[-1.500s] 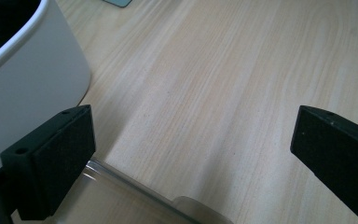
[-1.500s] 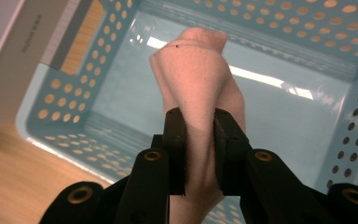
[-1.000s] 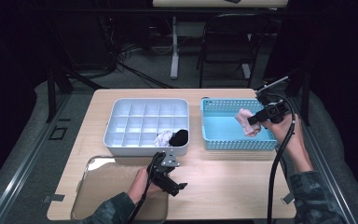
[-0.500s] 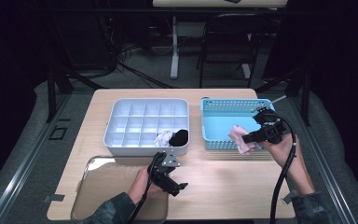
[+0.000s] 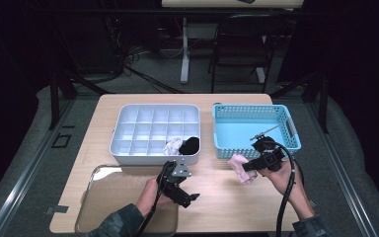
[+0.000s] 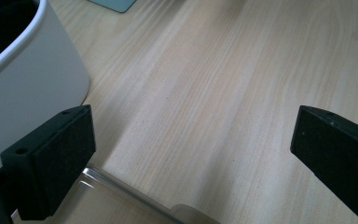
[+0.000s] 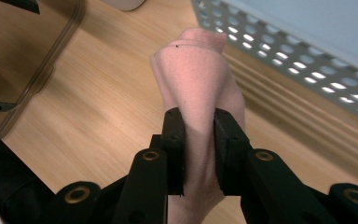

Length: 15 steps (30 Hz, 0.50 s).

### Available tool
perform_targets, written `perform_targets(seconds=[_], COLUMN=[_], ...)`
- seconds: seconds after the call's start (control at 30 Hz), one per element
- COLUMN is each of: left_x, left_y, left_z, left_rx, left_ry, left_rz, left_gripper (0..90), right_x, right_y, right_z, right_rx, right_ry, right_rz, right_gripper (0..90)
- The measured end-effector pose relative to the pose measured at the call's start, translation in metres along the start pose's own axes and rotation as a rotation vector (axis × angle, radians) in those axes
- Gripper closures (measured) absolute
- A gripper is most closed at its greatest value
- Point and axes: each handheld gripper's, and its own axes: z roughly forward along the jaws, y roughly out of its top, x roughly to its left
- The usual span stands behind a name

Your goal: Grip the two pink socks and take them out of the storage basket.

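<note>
My right gripper [image 5: 251, 166] is shut on a pink sock [image 5: 238, 166], held just above the wooden table in front of the blue basket [image 5: 287, 126]. The right gripper view has the pink sock [image 7: 196, 79] pinched between both pads [image 7: 174, 140], its free end bunched ahead of the jaws. My left gripper [image 5: 190, 199] rests low over the table near the clear tray [image 5: 98, 197], its jaws wide open. In the left gripper view the pads [image 6: 65, 154] stand far apart with bare wood between them.
A white compartment box [image 5: 128, 129] sits at the table's centre, with a white sock [image 5: 171, 146] and a black sock [image 5: 189, 144] in its front right cells. Its wall [image 6: 32, 88] is close to my left gripper. The basket's perforated side [image 7: 279, 46] runs beside the pink sock.
My right gripper has carried the pink sock out of the blue basket, down and toward the front, to just above the table. The left gripper has stayed put.
</note>
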Motion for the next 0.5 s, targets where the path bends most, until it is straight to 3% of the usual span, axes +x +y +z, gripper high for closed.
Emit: perform_targets(seconds=[0.3, 0.37, 0.5], left_x=[-0.003, -0.003, -0.005], left_y=[0.002, 0.002, 0.004], left_z=[0.003, 0.004, 0.008], left_rx=[0.003, 0.006, 0.007], left_ry=[0.010, 0.009, 0.003], left_rz=[0.011, 0.012, 0.013], left_gripper=[0.0, 0.0, 0.0], right_x=[0.019, 0.019, 0.020], right_y=[0.000, 0.001, 0.002], right_z=[0.028, 0.035, 0.045], right_rx=[0.009, 0.039, 0.049], right_ry=[0.038, 0.038, 0.037], right_rz=[0.008, -0.003, -0.001], right_gripper=[74.9, 74.5, 71.5])
